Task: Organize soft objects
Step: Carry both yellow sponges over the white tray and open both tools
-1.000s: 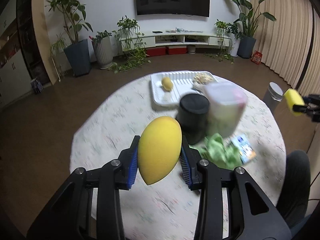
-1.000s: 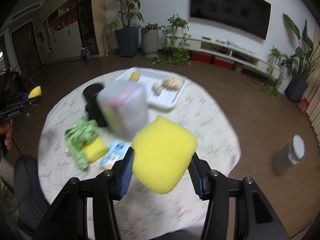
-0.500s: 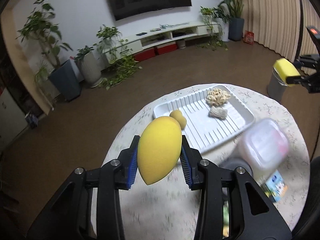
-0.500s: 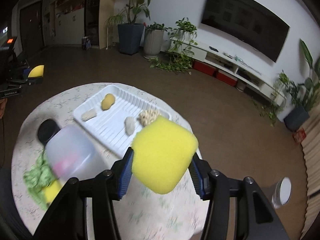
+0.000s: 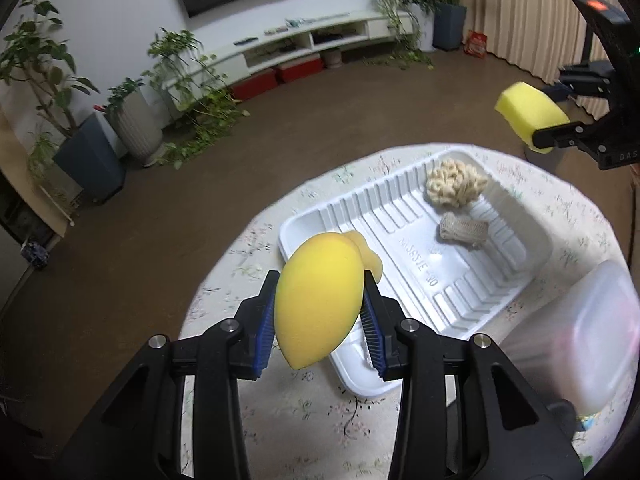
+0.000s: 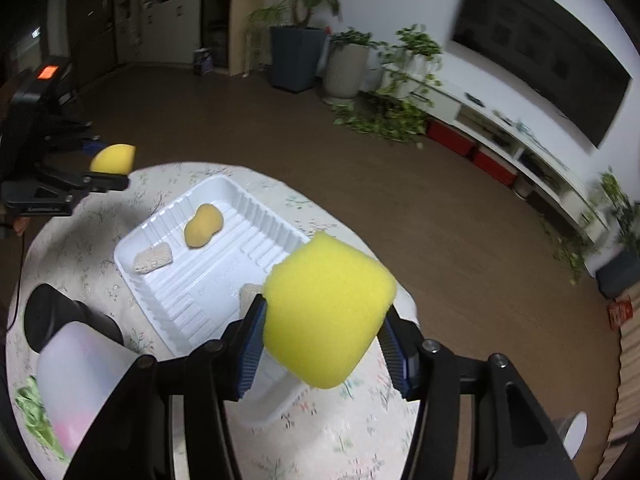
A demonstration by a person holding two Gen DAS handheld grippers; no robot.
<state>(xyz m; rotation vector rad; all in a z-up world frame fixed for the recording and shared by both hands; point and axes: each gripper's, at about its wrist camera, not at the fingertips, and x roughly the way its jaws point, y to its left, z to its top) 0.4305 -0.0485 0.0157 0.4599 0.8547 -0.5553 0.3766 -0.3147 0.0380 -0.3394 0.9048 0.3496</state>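
My left gripper [image 5: 318,320] is shut on a yellow egg-shaped sponge [image 5: 316,296] and holds it above the near left end of a white ribbed tray [image 5: 516,276]. My right gripper [image 6: 322,340] is shut on a yellow square sponge [image 6: 328,312] above the tray's right end [image 6: 160,224]. In the tray lie a beige coral-like sponge [image 5: 454,182], a small tan loofah piece [image 5: 462,230] and an orange peanut-shaped sponge [image 6: 202,226]. Each gripper shows in the other's view, the right one [image 5: 560,128] and the left one [image 6: 100,168].
The tray sits on a round table with a floral cloth [image 5: 304,420]. A translucent lidded box [image 6: 80,380], a black cup [image 6: 52,316] and a green cloth [image 6: 34,412] stand beside the tray. A grey bin [image 6: 572,428] is on the floor.
Both grippers have moved forward and closer over the tray while keeping their sponges. The box and cup have slid toward the near edges of the views.
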